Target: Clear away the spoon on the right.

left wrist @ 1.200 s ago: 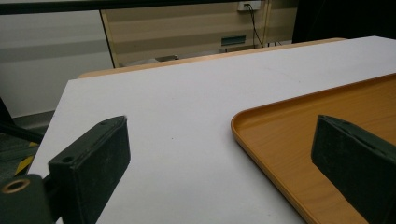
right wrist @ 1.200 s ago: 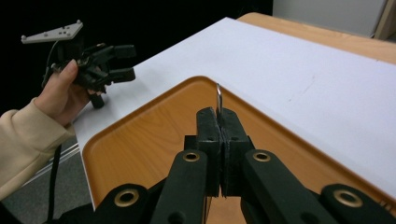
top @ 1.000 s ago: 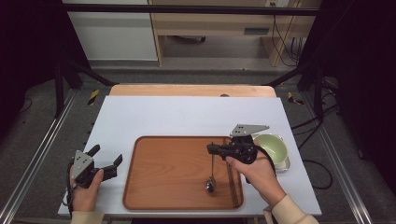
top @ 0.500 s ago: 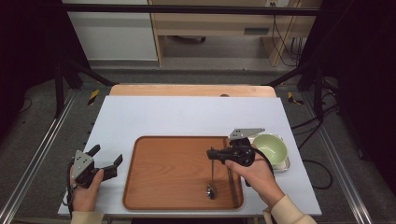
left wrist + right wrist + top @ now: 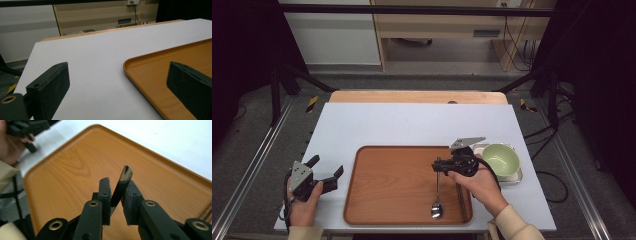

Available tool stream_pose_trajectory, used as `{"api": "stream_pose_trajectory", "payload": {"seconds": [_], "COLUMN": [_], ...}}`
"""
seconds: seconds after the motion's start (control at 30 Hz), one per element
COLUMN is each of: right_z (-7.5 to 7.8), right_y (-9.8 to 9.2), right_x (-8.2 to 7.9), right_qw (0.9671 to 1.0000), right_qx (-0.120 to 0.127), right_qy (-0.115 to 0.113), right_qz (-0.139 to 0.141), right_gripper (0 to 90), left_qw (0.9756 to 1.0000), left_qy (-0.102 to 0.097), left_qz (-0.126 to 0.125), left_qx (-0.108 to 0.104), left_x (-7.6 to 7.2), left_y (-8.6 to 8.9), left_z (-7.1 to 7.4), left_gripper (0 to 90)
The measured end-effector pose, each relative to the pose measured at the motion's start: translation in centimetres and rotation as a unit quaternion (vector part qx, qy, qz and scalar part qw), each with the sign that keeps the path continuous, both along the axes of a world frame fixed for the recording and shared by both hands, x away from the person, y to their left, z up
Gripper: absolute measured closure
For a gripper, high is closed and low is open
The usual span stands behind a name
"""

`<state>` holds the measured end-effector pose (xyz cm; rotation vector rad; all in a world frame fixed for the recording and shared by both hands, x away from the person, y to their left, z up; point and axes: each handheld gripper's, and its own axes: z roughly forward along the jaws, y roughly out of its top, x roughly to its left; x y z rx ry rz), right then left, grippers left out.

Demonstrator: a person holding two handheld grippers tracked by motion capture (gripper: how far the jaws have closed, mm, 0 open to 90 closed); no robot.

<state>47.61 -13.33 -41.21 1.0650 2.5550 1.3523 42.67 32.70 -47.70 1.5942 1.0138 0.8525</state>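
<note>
So the white bench (image 5: 412, 120) carries a wooden tray (image 5: 392, 185) at its near edge, with a green bowl (image 5: 500, 159) by the right edge. The left tool (image 5: 319, 181) sits near the near-left corner, jaws wide apart, nothing in them. The right tool (image 5: 443, 166) has just been opening; the spoon (image 5: 437, 202) handle stands loose between its jaws, bowl end down on the tray.

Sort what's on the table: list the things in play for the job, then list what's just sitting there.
In play:
- right tool, its jaws just opening around the handle
- metal spoon with dark handle, bowl end resting on the tray
- brown wooden tray

Just there:
- pale green round bowl in a small metal dish
- left tool, open, nothing between its jaws
</note>
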Motion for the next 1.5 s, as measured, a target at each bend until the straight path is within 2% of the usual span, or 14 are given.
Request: {"api": "stream_pose_trajectory", "payload": {"seconds": [0.1,0.37,0.57,0.67,0.77,0.9,1.07,1.13,1.2,1.27,1.37,1.5], "right_z": [-0.4,-1.4,-2.1,-2.1,-2.1,-2.3,-2.2,-2.1,-1.8,-1.5,-1.2,-0.9], "right_y": [0.5,1.3,1.4,1.4,1.3,1.4,0.9,0.6,0.3,-0.1,-0.6,-0.9], "right_x": [0.5,1.4,1.9,2.1,2.2,2.4,2.5,2.5,2.4,2.2,1.7,1.1], "right_qw": [0.9997,0.9984,0.9964,0.9941,0.9945,0.9949,0.9931,0.9928,0.9920,0.9919,0.9899,0.9886], "right_qx": [-0.022,-0.056,-0.085,-0.109,-0.104,-0.099,-0.098,-0.096,-0.087,-0.077,-0.072,-0.058], "right_qy": [-0.002,0.004,0.005,0.001,0.010,0.010,0.013,-0.001,-0.008,-0.015,-0.032,-0.061], "right_qz": [-0.002,-0.006,0.001,0.007,0.000,-0.016,-0.063,-0.072,-0.091,-0.099,-0.117,-0.125], "right_gripper": [76.0,73.2,71.5,71.4,69.7,63.3,51.2,46.5,42.8,39.2,34.8,28.3], "left_qw": [1.0000,1.0000,1.0000,1.0000,1.0000,1.0000,1.0000,1.0000,1.0000,1.0000,1.0000,1.0000], "left_qy": [0.000,0.001,0.001,0.001,0.003,0.004,0.003,0.003,0.003,0.002,0.000,-0.001], "left_qz": [0.000,-0.001,-0.001,-0.002,-0.003,-0.004,-0.005,-0.005,-0.006,-0.007,-0.007,-0.007], "left_qx": [0.001,0.002,0.000,0.000,0.000,0.001,0.003,0.006,0.005,0.006,0.005,0.007], "left_x": [0.0,0.0,0.1,0.1,0.2,0.2,0.3,0.3,0.3,0.3,0.3,0.3], "left_y": [0.0,0.0,0.0,0.0,0.0,0.0,-0.1,-0.1,-0.1,-0.2,-0.2,-0.3], "left_z": [0.0,0.0,-0.1,-0.1,-0.1,-0.2,-0.2,-0.2,-0.2,-0.1,-0.1,-0.1], "left_gripper": [4.4,4.5,4.5,4.5,4.6,4.7,4.7,4.6,4.7,4.7,4.6,4.5]}}
